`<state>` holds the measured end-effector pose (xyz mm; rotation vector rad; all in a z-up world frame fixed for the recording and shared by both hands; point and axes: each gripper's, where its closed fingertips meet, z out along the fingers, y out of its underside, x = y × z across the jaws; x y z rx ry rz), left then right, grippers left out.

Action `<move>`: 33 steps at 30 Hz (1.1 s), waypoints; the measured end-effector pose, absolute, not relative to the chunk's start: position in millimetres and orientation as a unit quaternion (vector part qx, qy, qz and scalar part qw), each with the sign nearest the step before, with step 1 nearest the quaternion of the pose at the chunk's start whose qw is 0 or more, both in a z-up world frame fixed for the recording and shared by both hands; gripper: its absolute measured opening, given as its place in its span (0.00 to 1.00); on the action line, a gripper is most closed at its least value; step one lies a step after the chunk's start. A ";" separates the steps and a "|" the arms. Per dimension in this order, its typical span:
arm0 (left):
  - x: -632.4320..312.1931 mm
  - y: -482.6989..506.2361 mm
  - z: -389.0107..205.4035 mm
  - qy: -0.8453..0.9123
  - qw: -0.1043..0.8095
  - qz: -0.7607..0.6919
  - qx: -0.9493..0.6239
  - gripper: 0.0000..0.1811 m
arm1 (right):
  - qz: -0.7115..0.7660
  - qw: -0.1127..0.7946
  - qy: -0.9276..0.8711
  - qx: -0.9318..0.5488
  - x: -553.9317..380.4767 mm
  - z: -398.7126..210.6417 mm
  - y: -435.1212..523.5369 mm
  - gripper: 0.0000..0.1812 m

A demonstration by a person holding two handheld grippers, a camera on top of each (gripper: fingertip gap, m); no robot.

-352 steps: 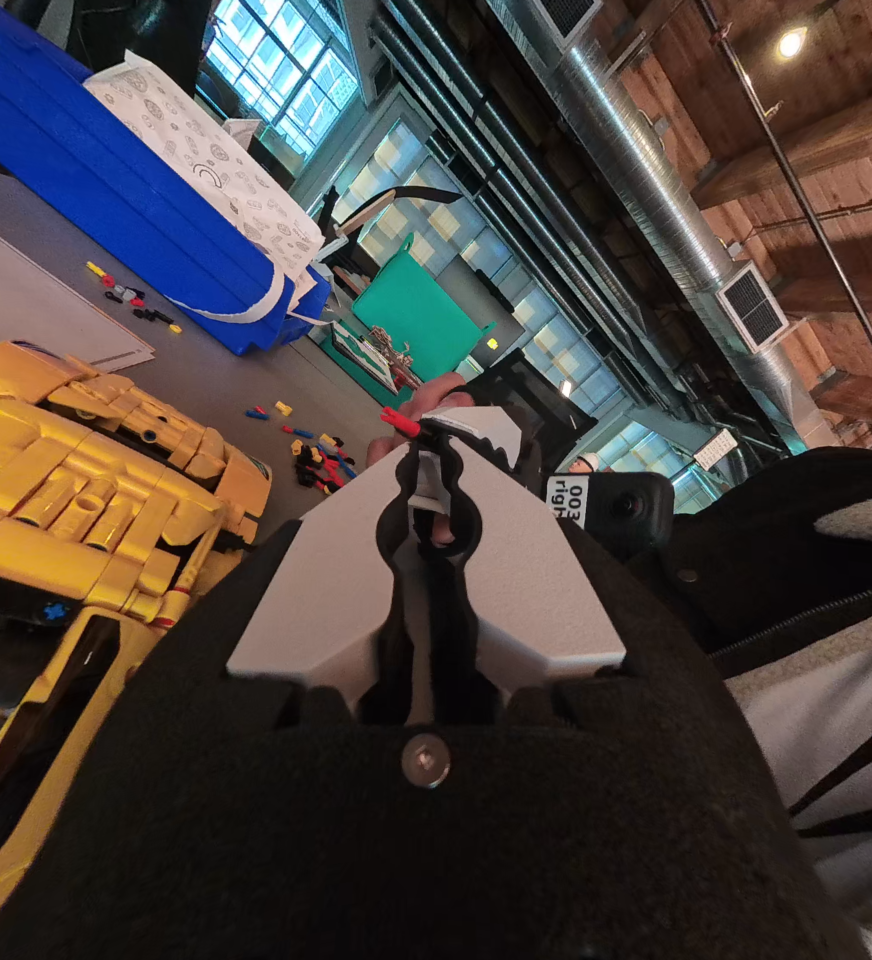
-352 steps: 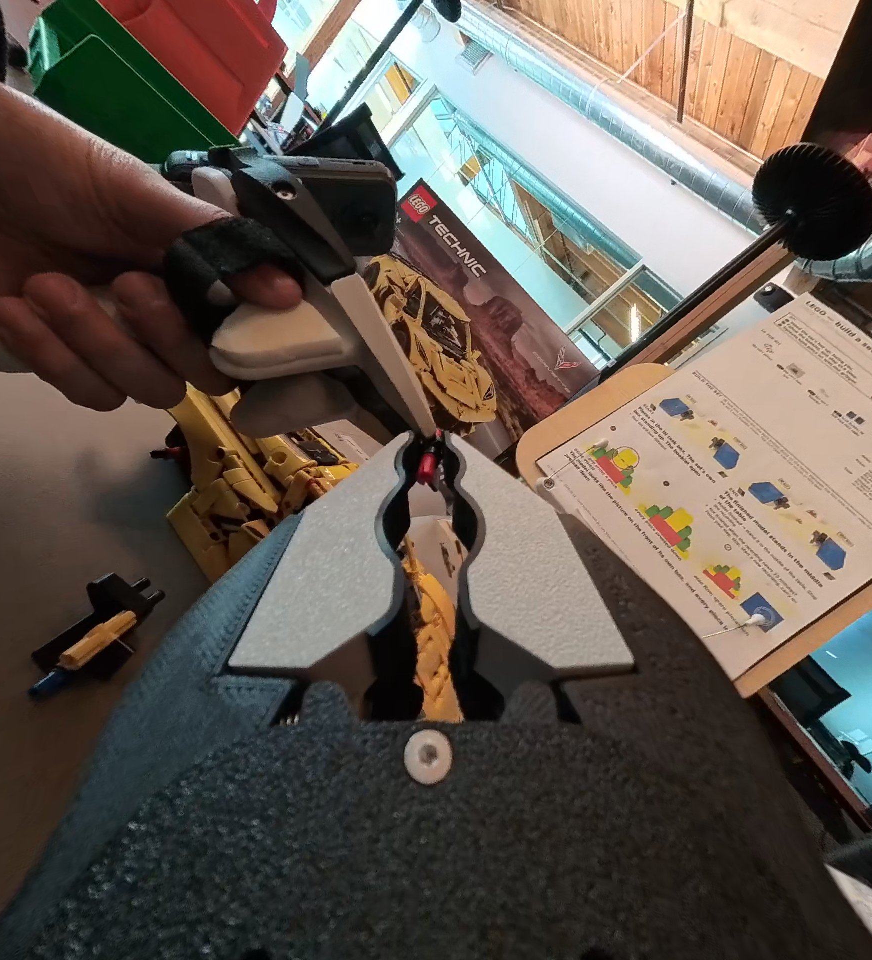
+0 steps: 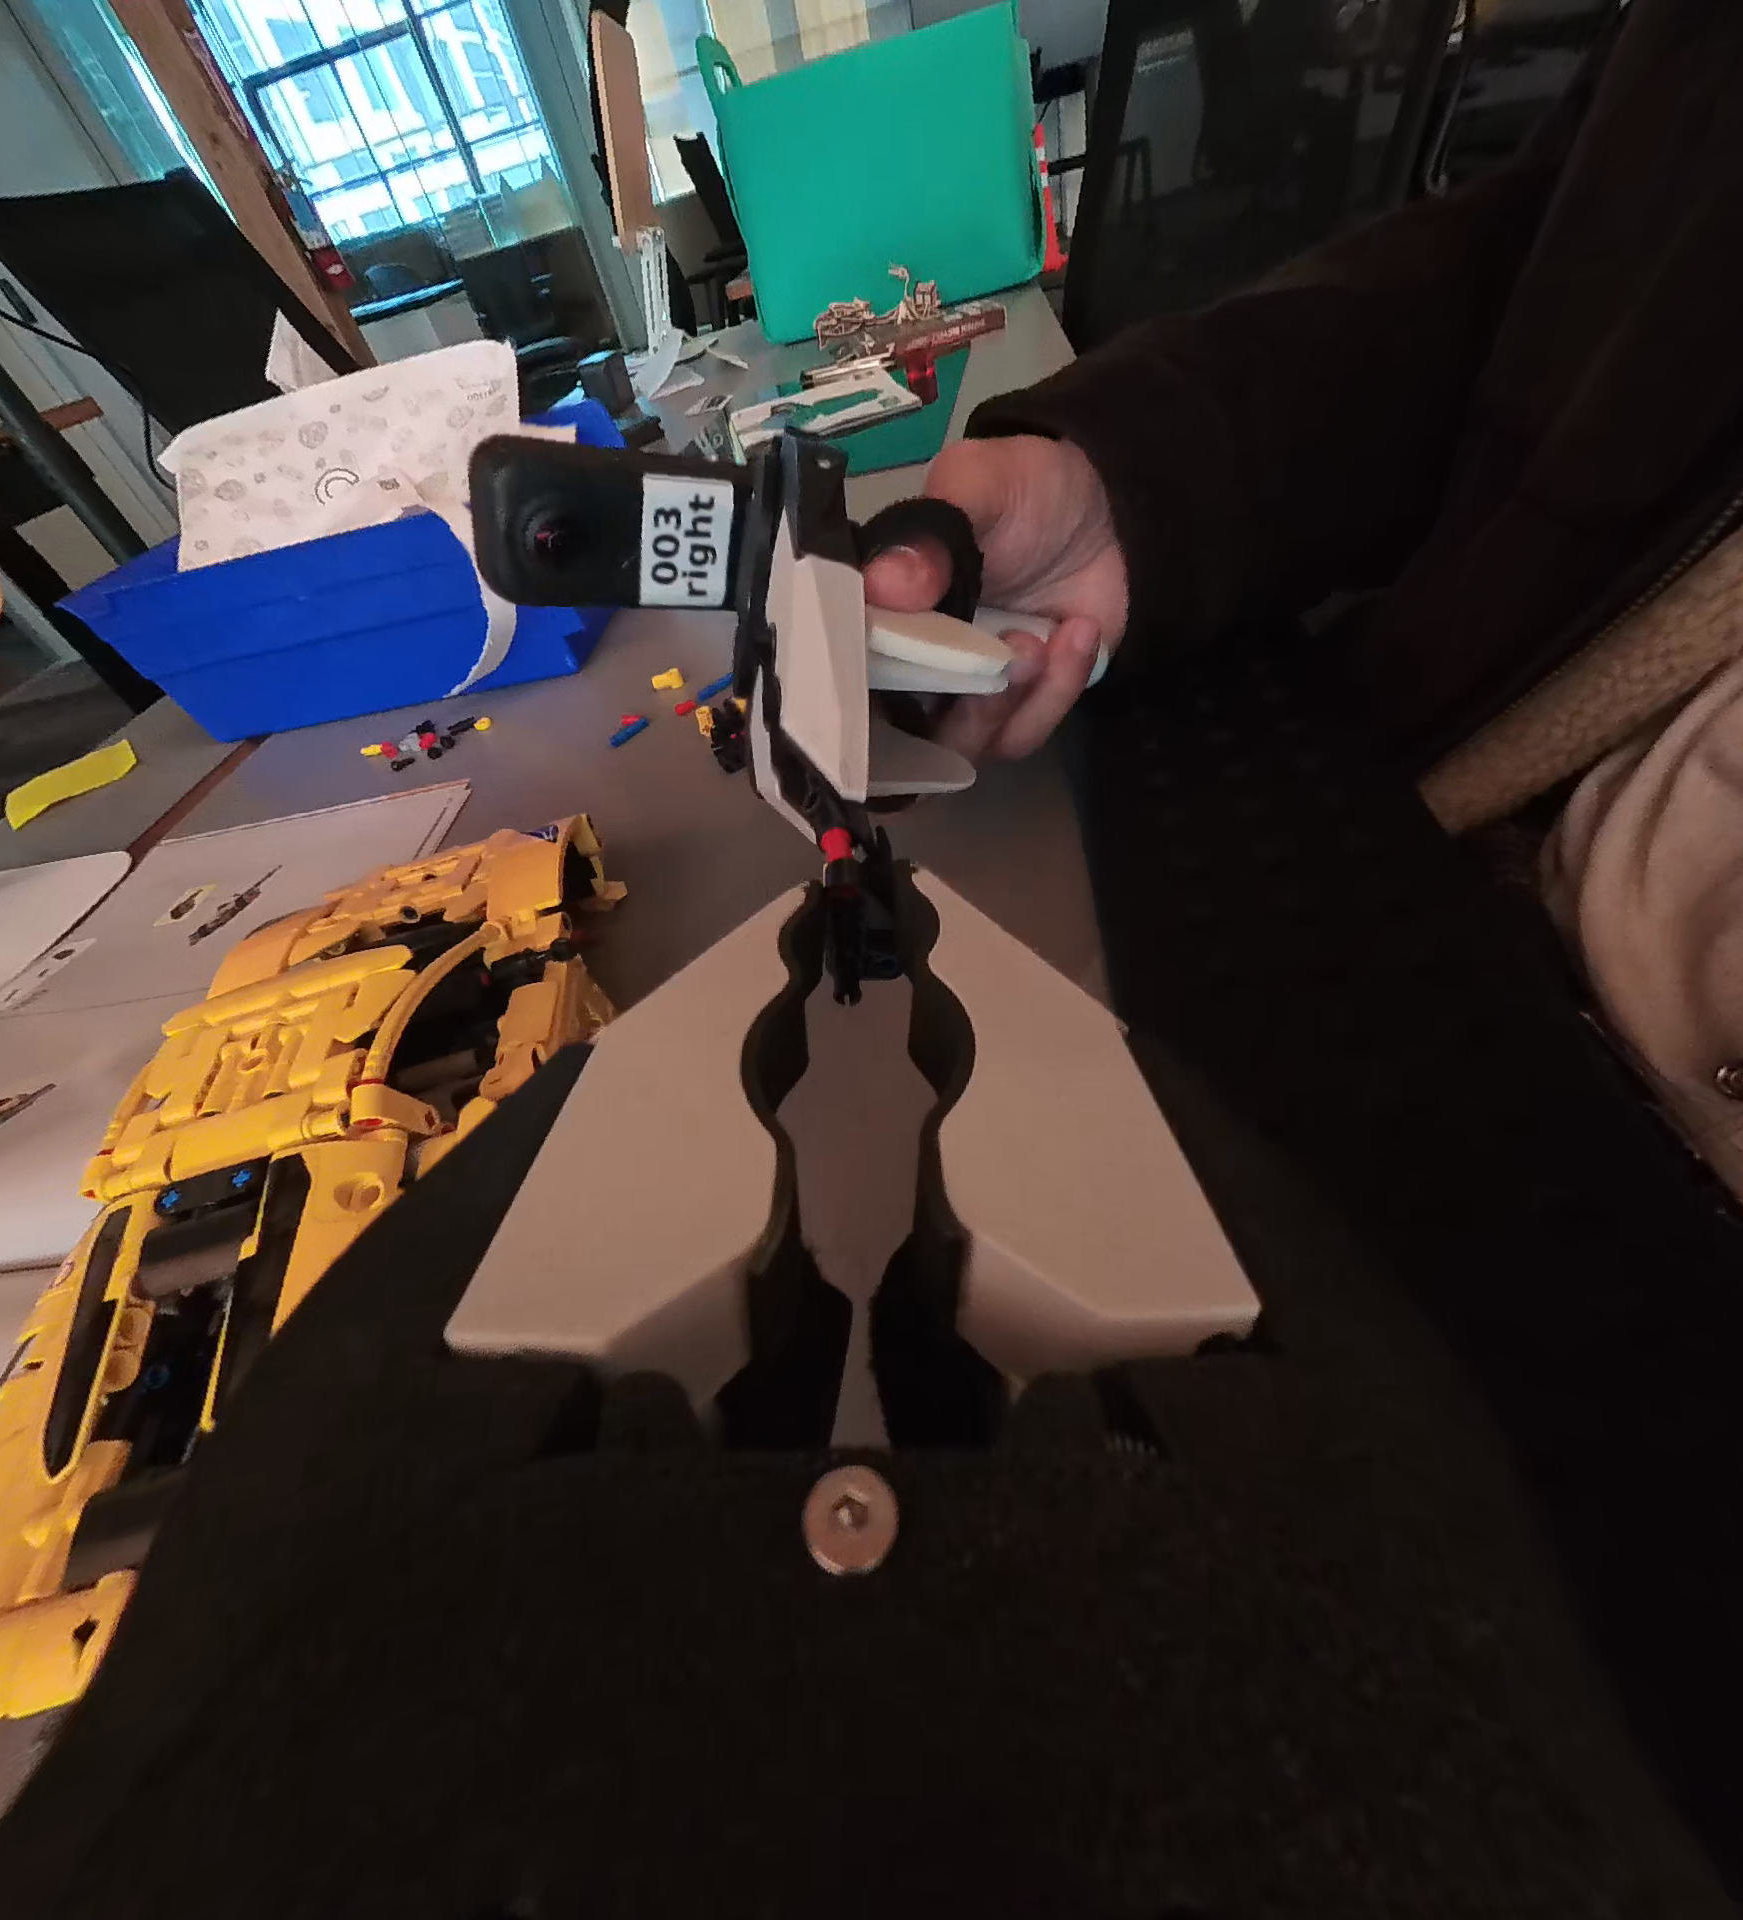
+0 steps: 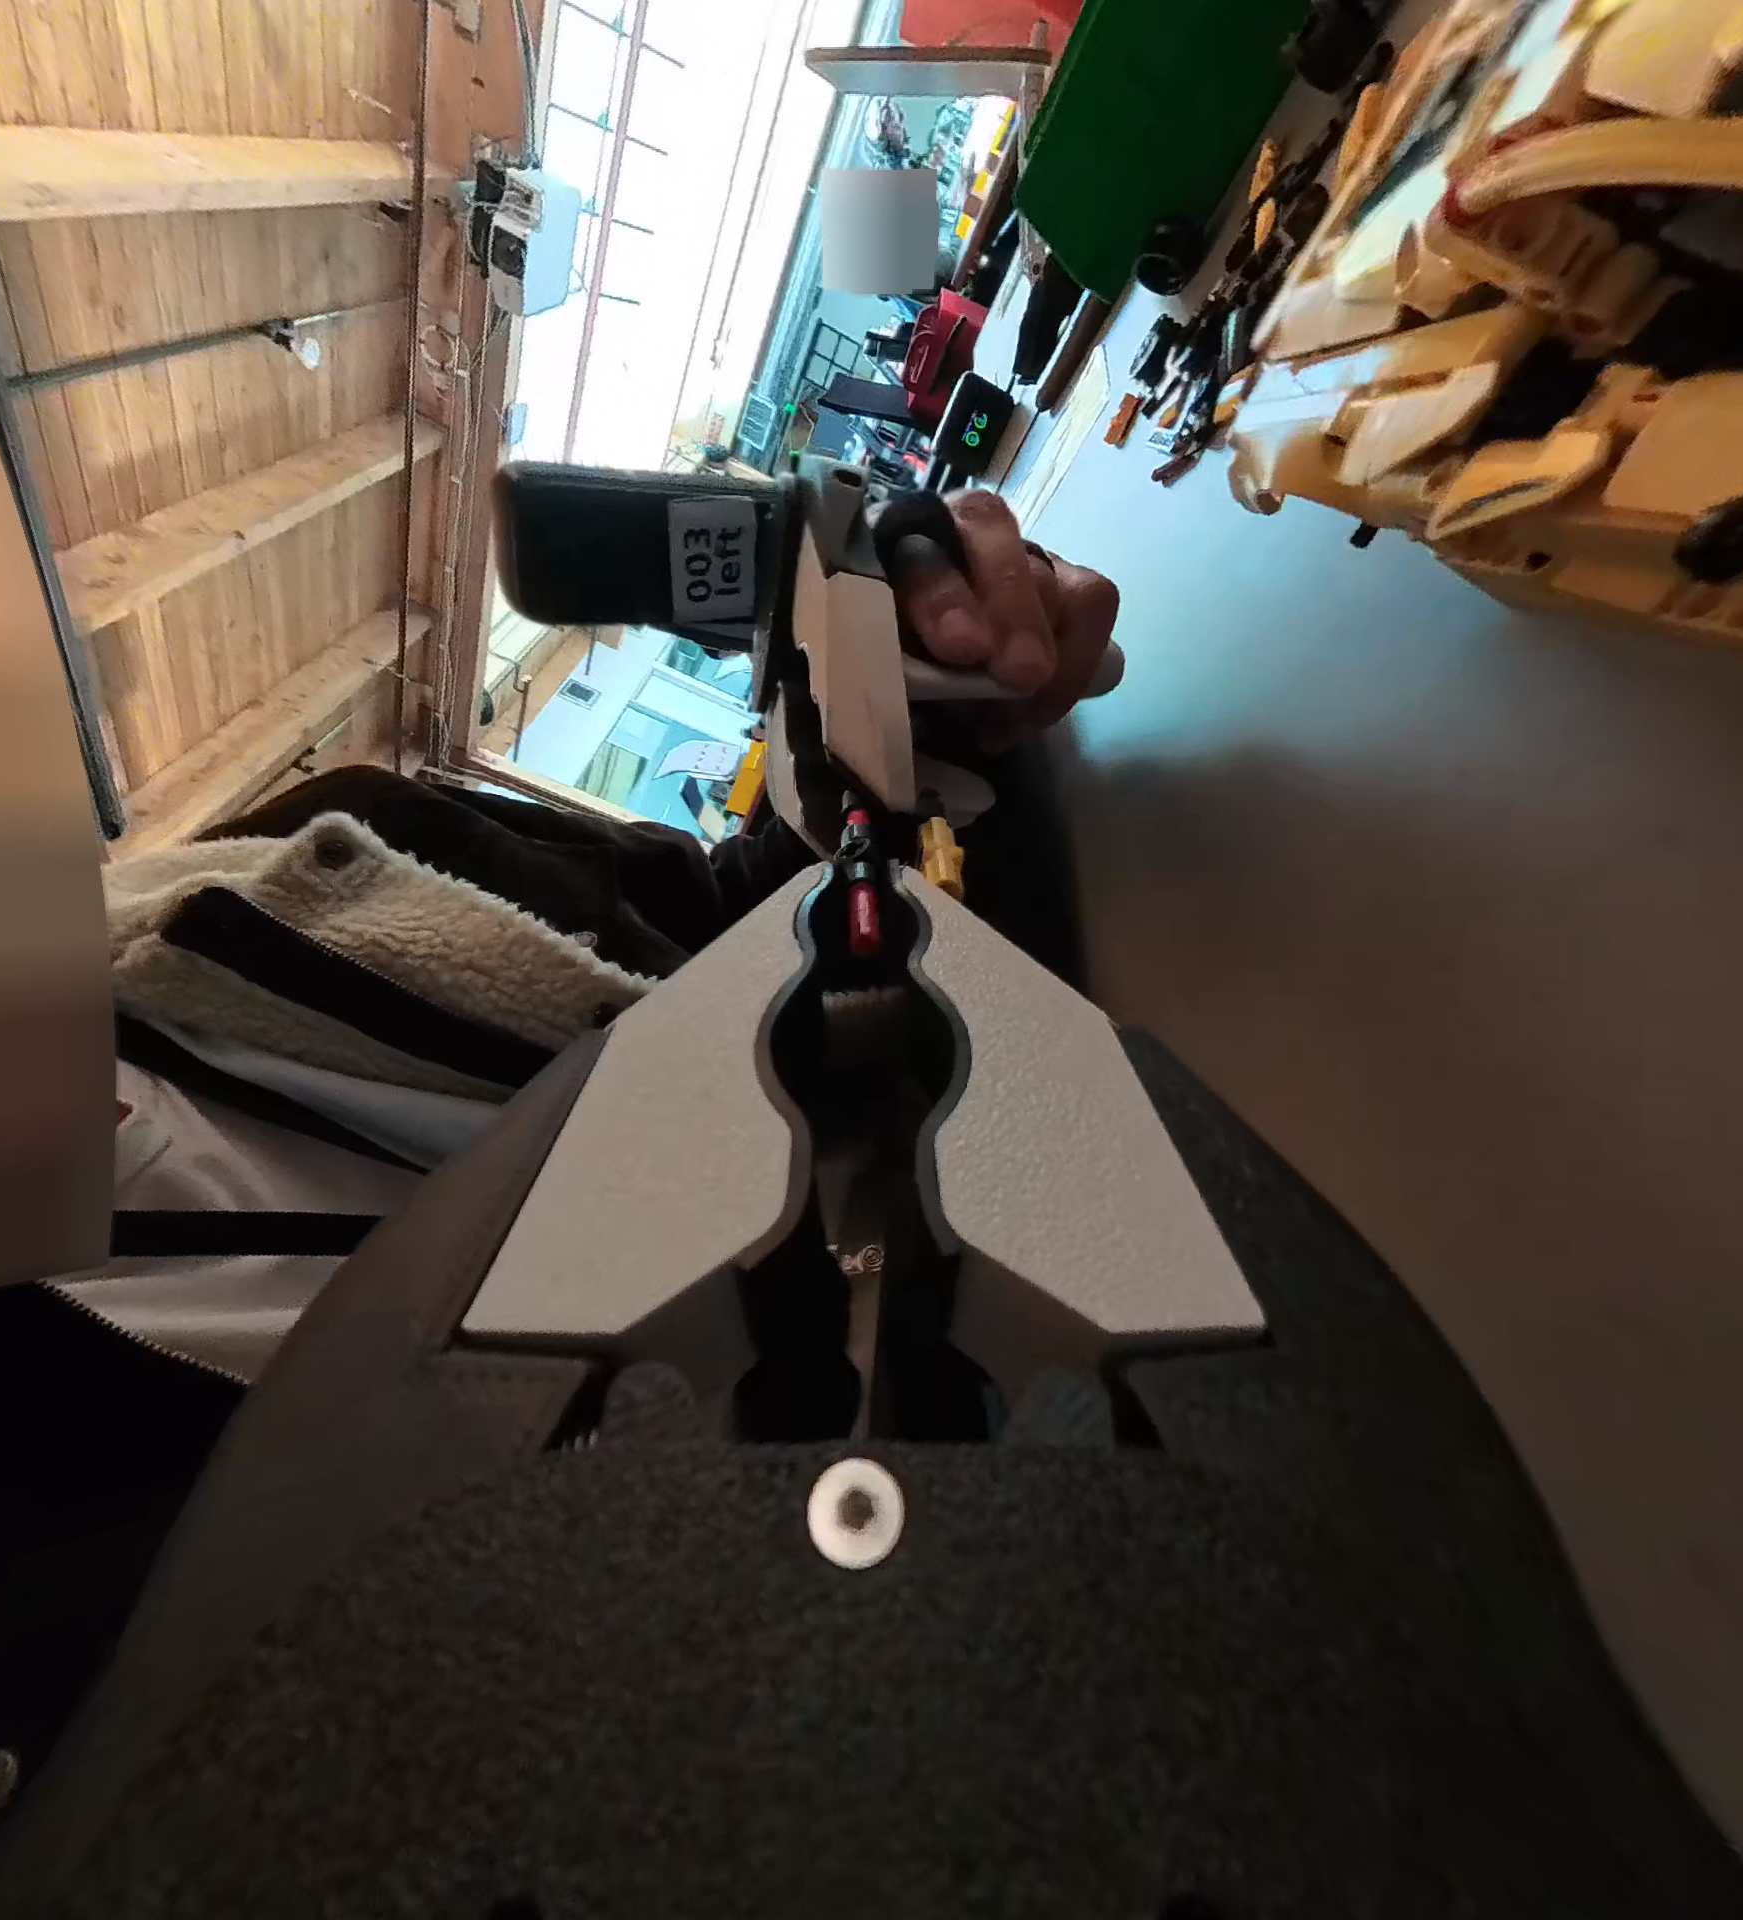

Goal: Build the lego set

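Note:
My left gripper is shut on a small black lego sub-assembly with a blue pin. In the right wrist view a yellow part sticks out of this sub-assembly. My right gripper comes down from above, tip to tip with the left. It is shut on a red pin whose end meets the black sub-assembly. In the right wrist view the right gripper faces the left gripper. The yellow lego car lies on the table to the left and shows blurred in the right wrist view.
Both grippers are held near the table's front edge, next to the person's dark jacket. Loose small lego pieces lie before a blue bin. Instruction sheets lie behind the car. A green bin stands far back.
Both grippers have tilted down from facing the ceiling toward the table. The black piece with the yellow part that lay on the table is now in my left gripper. The right still holds the red pin.

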<state>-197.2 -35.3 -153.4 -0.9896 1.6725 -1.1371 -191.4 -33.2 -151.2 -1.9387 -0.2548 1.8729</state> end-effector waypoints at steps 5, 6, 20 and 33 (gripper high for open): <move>-196.0 -34.3 -158.4 0.680 0.437 -0.436 -0.394 0.07 | 0.680 0.202 -0.070 -0.701 -190.1 -156.0 -31.4 0.03; -196.1 -34.6 -157.4 0.680 0.439 -0.437 -0.392 0.07 | 0.689 0.196 -0.063 -0.695 -190.1 -154.5 -31.8 0.03; -195.9 -35.4 -160.7 0.681 0.430 -0.437 -0.401 0.07 | 0.683 0.178 -0.057 -0.706 -189.8 -157.2 -30.4 0.03; -193.8 -26.9 -155.0 0.665 0.442 -0.437 -0.414 0.07 | 0.726 0.203 0.029 -0.656 -188.6 -152.2 -22.8 0.04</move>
